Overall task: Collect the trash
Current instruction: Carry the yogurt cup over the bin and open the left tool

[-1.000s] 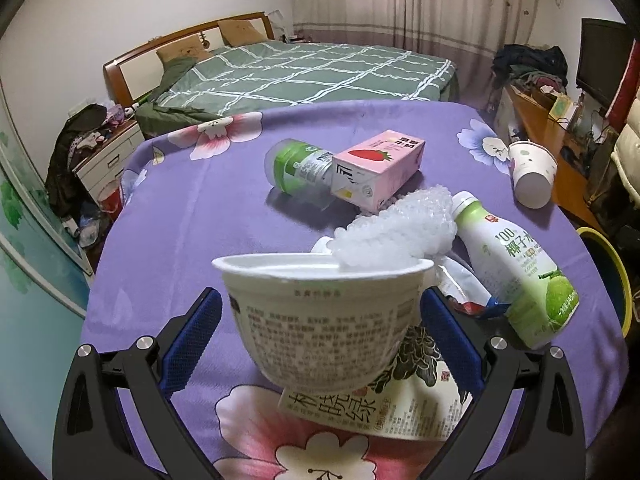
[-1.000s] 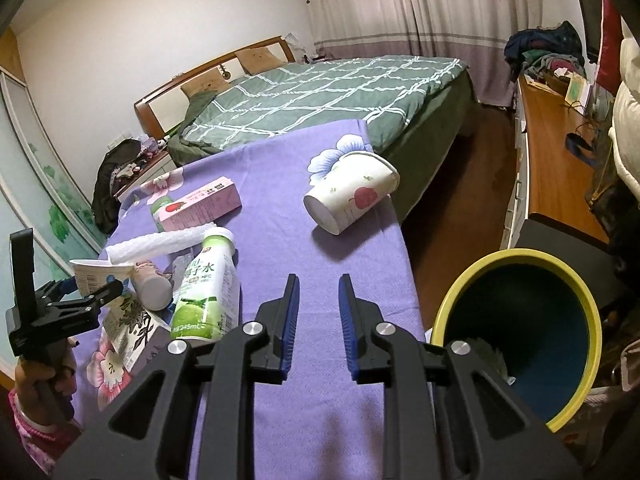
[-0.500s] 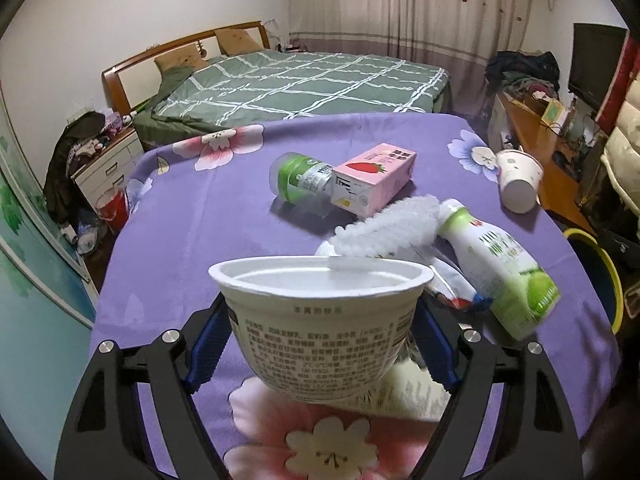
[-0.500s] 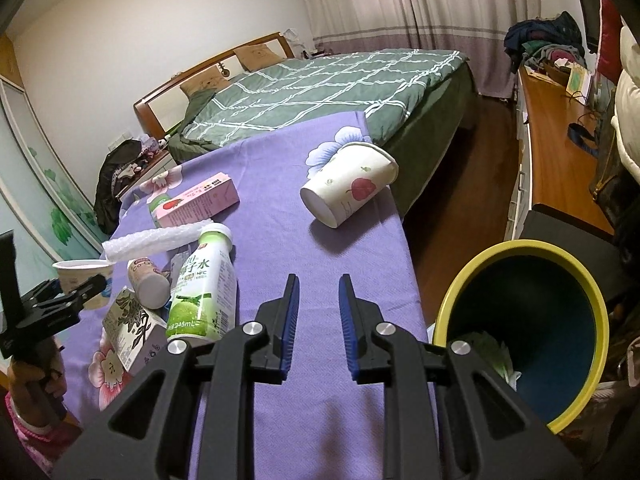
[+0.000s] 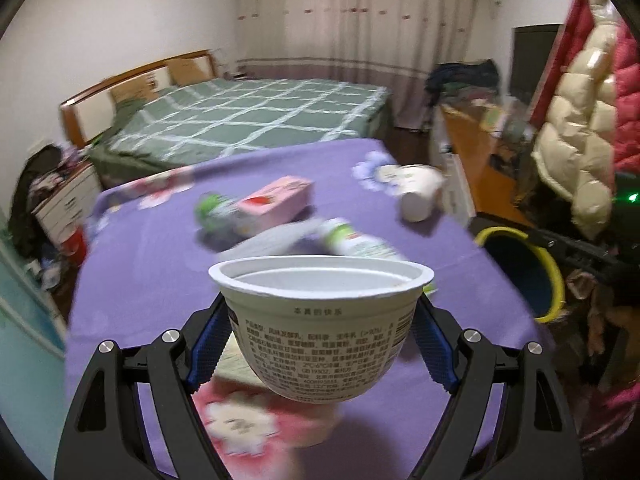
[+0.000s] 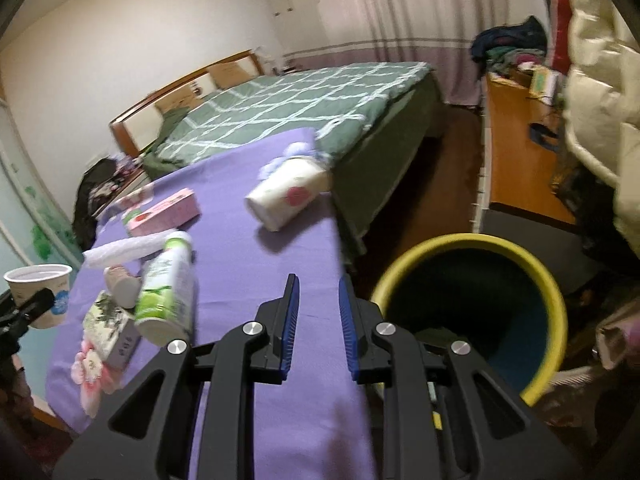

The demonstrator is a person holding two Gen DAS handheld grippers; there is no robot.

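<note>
My left gripper is shut on a white yogurt cup, upright and empty, held in the air above the near end of the purple table. From the right wrist the cup shows at the far left, off the table's edge. My right gripper hangs over the table's right edge beside the yellow-rimmed bin; its jaws stand a narrow gap apart with nothing between them.
On the table lie a pink carton, a green-labelled bottle, a tipped paper cup, bubble wrap, a small bottle and a tea box. A bed stands behind, a desk to the right.
The left jaws closed on the yogurt cup, then lifted it off the table and carried it rightward. The right gripper shifted slightly sideways near the bin, its gap unchanged.
</note>
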